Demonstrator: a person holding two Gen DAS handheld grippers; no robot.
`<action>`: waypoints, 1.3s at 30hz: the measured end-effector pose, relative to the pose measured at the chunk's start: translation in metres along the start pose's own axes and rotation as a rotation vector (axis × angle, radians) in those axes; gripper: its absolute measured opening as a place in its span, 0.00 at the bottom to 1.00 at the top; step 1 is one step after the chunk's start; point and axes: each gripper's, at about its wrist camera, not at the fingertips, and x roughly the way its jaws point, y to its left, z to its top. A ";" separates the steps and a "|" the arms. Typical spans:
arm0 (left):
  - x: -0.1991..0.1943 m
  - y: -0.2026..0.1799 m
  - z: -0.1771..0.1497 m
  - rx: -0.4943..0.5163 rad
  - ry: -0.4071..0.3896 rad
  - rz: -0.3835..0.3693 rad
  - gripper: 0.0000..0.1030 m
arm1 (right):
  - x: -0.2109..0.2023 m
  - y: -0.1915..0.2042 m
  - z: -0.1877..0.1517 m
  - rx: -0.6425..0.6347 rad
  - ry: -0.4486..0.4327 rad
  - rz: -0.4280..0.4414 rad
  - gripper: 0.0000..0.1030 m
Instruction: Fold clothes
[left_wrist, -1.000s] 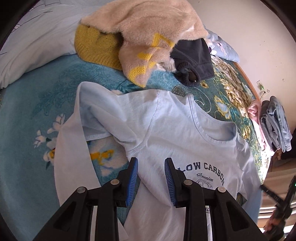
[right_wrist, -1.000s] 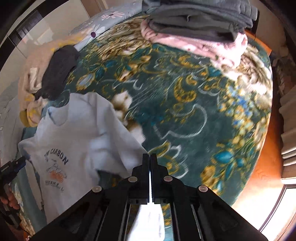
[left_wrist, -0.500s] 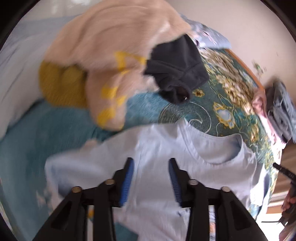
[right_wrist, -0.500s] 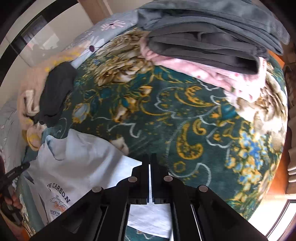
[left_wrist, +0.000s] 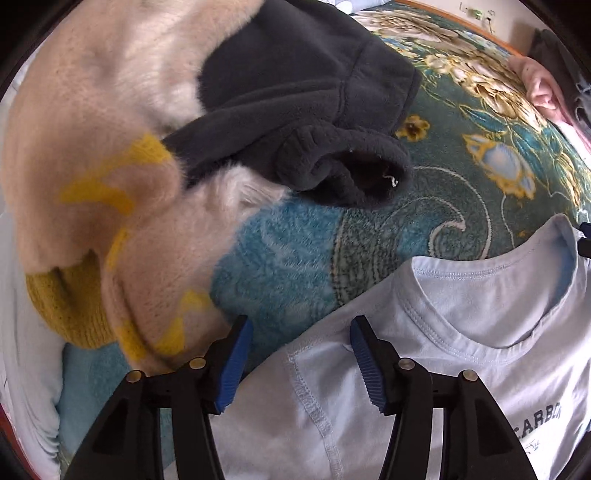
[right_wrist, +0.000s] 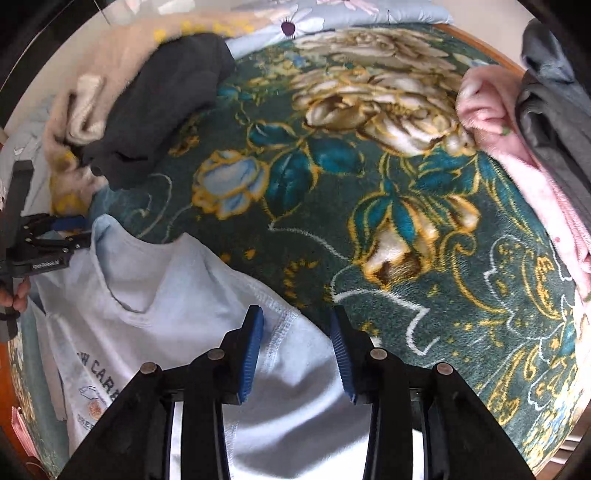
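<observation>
— Two grippers, one garment: which sits closer to the pale blue T-shirt (left_wrist: 461, 332)?

— Both are right over it, one at each shoulder. In the left wrist view the shirt fills the lower right of the frame, neckline toward the upper right, and the left gripper (left_wrist: 301, 354) hangs over the sleeve seam at the lower centre. Its jaws are opening, with the shoulder edge of the shirt lying under the gap and the pads not pressing on the cloth.

— And the right one?

— In the right wrist view the shirt (right_wrist: 177, 295) spreads across the lower left, and the right gripper (right_wrist: 297, 350) straddles the stitched sleeve hem at the bottom centre. Its jaws are opening too; cloth lies between them, apparently released.

— So how does the shirt's long axis run?

— The shoulder line seems to run from one gripper to the other, so the body stretches away toward the bottom of both frames, print side up. The left gripper (right_wrist: 62, 236) even shows at the far left edge of the right view, beside the collar.

— What does the next move turn on, then?

— My guess is on each gripper's side of the shirt: each sleeve lies directly beneath its own gripper, so neither arm need cross. The floral blanket (right_wrist: 369, 184) carries the shirt; the dark fleece (left_wrist: 303, 92) and cream sweater (left_wrist: 92, 129) lie beyond it, apart from the collar.
</observation>
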 end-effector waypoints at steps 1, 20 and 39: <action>0.001 0.001 0.000 -0.007 0.000 -0.007 0.58 | 0.001 0.001 0.000 0.001 -0.002 -0.003 0.37; -0.062 -0.008 0.003 -0.017 -0.294 0.033 0.06 | -0.039 0.017 0.019 -0.014 -0.152 -0.090 0.04; -0.098 -0.009 -0.091 -0.378 -0.277 -0.111 0.51 | -0.127 -0.061 -0.104 0.270 -0.242 -0.018 0.43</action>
